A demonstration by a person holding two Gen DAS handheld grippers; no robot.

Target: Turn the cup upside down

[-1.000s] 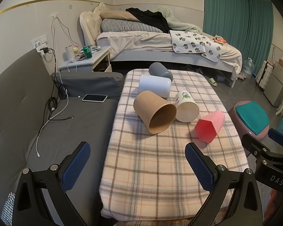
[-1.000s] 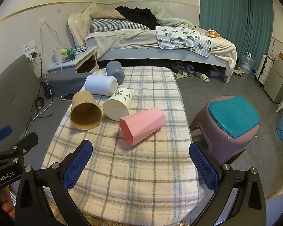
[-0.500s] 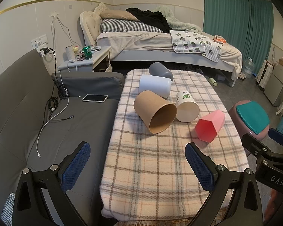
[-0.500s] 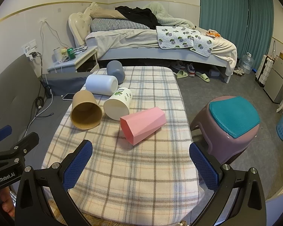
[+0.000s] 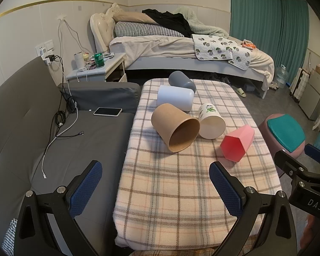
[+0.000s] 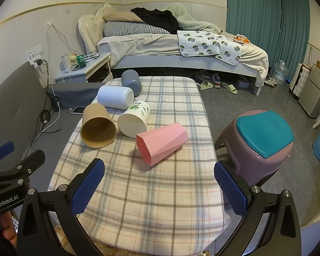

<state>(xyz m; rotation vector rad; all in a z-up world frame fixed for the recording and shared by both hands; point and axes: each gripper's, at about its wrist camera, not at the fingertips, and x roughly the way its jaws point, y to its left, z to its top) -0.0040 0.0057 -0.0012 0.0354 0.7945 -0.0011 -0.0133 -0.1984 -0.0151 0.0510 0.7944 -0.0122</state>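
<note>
Fingers of left gripper and right gripper spread wide, empty; five cups lie sideways.

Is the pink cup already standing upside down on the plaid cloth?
No, the pink cup lies on its side on the plaid cloth.

Your rig: two black hand-held grippers with blue pads.

Your left gripper has black angular finger arms, each tipped with a blue mesh-textured pad and fixed with silver screws; seen from the other camera, its body reads "GenRobot.AI" in white. Your right gripper is built the same, black frame, blue pads, silver screws, and shows "DAS" lettering from the left view. A bit of your bare skin shows beneath the left body.
</note>
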